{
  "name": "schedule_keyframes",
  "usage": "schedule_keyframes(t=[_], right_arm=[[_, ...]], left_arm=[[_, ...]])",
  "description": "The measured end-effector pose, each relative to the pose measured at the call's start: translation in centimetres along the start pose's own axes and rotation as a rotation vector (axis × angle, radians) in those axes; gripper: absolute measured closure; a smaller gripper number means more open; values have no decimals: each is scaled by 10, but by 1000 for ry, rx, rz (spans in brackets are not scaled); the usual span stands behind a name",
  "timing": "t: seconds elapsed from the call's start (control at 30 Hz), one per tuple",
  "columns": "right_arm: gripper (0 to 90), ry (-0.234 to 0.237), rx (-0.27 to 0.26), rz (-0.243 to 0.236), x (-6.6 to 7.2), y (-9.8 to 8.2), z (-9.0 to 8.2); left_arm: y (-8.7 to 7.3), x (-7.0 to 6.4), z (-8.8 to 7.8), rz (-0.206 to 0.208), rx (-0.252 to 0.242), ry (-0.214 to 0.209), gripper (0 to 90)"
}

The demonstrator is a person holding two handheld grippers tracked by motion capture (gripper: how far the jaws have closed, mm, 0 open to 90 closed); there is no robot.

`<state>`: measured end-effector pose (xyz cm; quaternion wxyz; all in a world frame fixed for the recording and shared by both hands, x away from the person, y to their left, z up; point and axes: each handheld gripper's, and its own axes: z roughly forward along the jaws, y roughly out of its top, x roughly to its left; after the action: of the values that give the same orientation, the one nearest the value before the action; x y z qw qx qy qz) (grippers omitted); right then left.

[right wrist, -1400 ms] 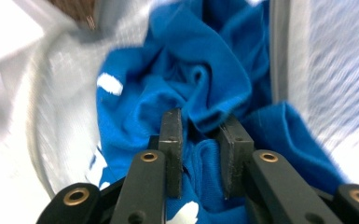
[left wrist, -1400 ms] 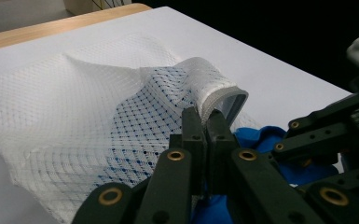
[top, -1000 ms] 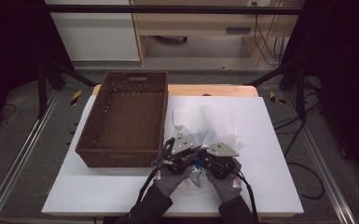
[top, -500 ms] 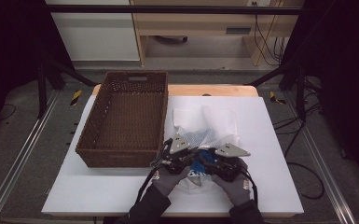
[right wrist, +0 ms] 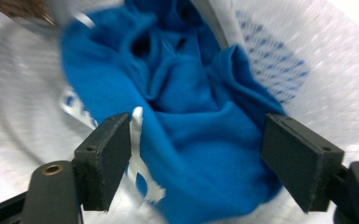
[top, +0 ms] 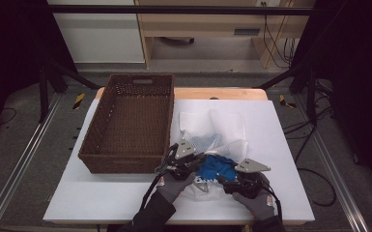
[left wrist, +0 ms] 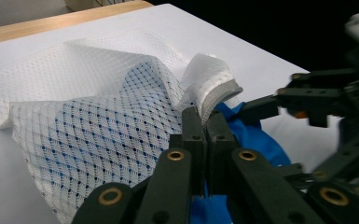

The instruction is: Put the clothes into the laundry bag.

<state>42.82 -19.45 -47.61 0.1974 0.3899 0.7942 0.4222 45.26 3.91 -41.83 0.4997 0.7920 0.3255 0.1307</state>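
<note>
High view: a white mesh bag [top: 212,133] is seen lying on the white table top [top: 280,125], just right of a brown wicker basket [top: 130,123], with a blue cloth [top: 216,166] bunched at the bag's near, open end. The left gripper [top: 193,162] is held at the left side of that opening, and in the left gripper view its jaws are seen pressed together on the edge of the mesh bag [left wrist: 121,116], whose rim is folded up above the fingertips [left wrist: 193,126]; blue cloth [left wrist: 256,140] is visible behind and below them. The right gripper [top: 229,180] is placed at the near right of the cloth. In the right gripper view its jaws are set wide apart, having just been opening, and the blue cloth [right wrist: 191,107] lies between the two pads [right wrist: 109,158] without being pinched; white mesh [right wrist: 307,60] is seen around the cloth, though that picture is blurred. Both hands are gloved in grey.
</note>
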Motion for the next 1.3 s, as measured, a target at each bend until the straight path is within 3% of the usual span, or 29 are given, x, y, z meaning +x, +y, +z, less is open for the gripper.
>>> schedule_keyframes(t=[0.07, 0.13, 0.2, 0.3, 0.53, 0.73, 0.87, 1.0, 1.1, 1.2, 1.3], right_arm=[[264, -6, 16, 9, -3, 0, 8], [421, 4, 38, 5, -4, -2, 15], [639, -7, 41, -2, -3, -1, 15], [754, -8, 18, 7, -4, 2, 7], [753, 23, -86, -90, 24, 28, -12], [753, 41, -77, -79, 35, 41, 13], [738, -26, -103, -31, 27, 44, 29], [726, -165, -101, 38, 9, 45, 44], [710, -276, -52, 25, 2, 42, 54], [663, -267, 4, 41, -2, 39, 62], [583, -214, 0, 51, -4, 40, 53]], left_arm=[[-1, 0, 0, 0, 2, 0, 885], [-1, 1, 0, 2, 5, 2, 884], [-2, 2, 0, -1, 9, 4, 885], [-4, 3, 1, -8, 10, 2, 884], [0, -1, 0, -5, -5, 3, 884], [8, -1, -6, -12, -36, 8, 885], [8, -5, -9, 1, -44, -8, 885], [6, -10, -12, 13, -45, -30, 885], [3, -12, -11, 19, -38, -39, 885], [0, -11, -7, 18, -21, -38, 884], [-3, -7, -4, 5, -13, -33, 884]])
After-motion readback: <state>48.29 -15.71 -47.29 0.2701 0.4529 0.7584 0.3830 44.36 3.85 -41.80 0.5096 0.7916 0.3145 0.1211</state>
